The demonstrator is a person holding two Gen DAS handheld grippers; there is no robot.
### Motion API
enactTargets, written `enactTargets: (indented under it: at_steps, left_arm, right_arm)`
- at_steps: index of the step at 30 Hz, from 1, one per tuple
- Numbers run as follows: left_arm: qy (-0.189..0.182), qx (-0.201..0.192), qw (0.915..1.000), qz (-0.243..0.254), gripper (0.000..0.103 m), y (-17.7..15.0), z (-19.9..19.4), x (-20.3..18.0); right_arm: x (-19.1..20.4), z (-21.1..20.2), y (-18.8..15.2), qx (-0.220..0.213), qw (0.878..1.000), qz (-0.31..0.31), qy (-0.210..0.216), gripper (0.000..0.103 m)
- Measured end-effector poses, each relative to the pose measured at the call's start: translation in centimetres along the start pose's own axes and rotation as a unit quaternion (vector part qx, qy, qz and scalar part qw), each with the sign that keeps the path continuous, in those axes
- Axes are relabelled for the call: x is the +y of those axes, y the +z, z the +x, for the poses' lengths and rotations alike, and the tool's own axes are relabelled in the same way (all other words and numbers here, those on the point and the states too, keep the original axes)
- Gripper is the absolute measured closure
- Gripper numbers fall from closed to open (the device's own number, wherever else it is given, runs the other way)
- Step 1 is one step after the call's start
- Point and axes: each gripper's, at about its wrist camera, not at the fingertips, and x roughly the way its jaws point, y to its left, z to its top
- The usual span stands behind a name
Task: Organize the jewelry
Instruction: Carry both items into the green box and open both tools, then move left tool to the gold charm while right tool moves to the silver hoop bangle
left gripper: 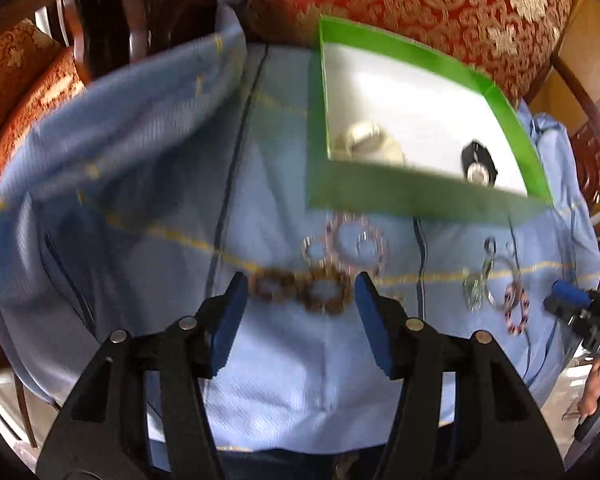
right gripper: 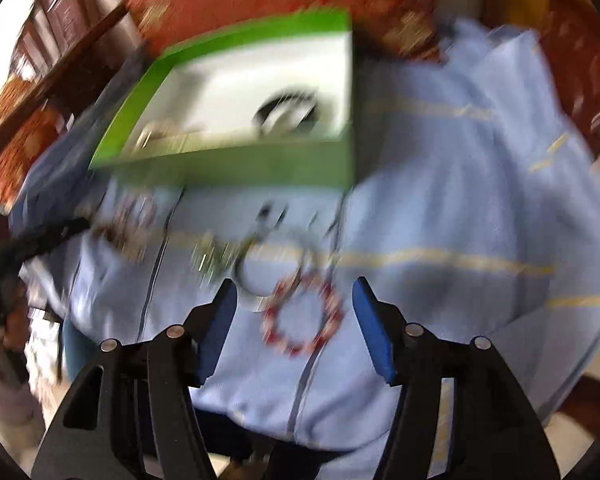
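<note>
A green box [left gripper: 420, 196] with a white inside stands on a light blue cloth [left gripper: 140, 200]; it holds a pale bracelet [left gripper: 368, 144] and a black item [left gripper: 478, 164]. In front of it lie a brown bead bracelet [left gripper: 300, 290], a pink bead bracelet [left gripper: 356, 248], a silver piece [left gripper: 478, 280] and a red-white bead bracelet [left gripper: 516, 308]. My left gripper [left gripper: 302, 288] is open just above the brown bracelet. My right gripper [right gripper: 294, 292] is open over the red-white bracelet [right gripper: 304, 316] and a silver bangle [right gripper: 276, 268]. The box also shows in the right wrist view [right gripper: 240, 168], blurred.
The cloth covers a seat with red patterned cushions [left gripper: 420, 4] behind the box. Dark wooden chair frames [left gripper: 104, 20] stand at the back left. The right gripper's tip [left gripper: 572, 300] shows at the right edge of the left wrist view.
</note>
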Motion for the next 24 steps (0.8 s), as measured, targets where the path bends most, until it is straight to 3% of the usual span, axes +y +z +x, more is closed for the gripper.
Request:
enactTargets:
  at_steps: [4, 7, 10, 14, 18, 24]
  left_arm:
    - [-0.004, 0.006, 0.9999, 0.015, 0.042, -0.9, 0.2, -1.2]
    - [-0.006, 0.012, 0.9995, 0.030, 0.041, -1.5, 0.4, -2.3]
    - [0.000, 0.016, 0.9986, 0.051, 0.040, -2.2, 0.4, -3.2]
    - [-0.001, 0.021, 0.9982, 0.057, 0.039, -2.8, 0.4, -3.3]
    - [-0.006, 0.030, 0.9974, 0.065, 0.039, -3.3, 1.0, -4.2]
    - [-0.018, 0.034, 0.9964, 0.076, 0.039, -2.5, 2.1, -6.1]
  right_arm:
    - [1.7, 3.0, -1.6, 0.047, 0.999, -0.024, -0.012, 0.042]
    - [3.2, 3.4, -1.1, 0.022, 0.999, -0.037, -0.005, 0.040]
    - [4.9, 2.8, -0.5, 0.013, 0.997, -0.057, 0.042, 0.040]
    - [5.2, 2.4, -0.1, 0.003, 0.998, -0.070, -0.009, 0.040]
    - [4.4, 3.4, 1.4, -0.015, 0.993, -0.072, -0.096, 0.033]
    - [5.2, 6.1, 2.6, -0.001, 0.989, -0.099, -0.106, 0.033]
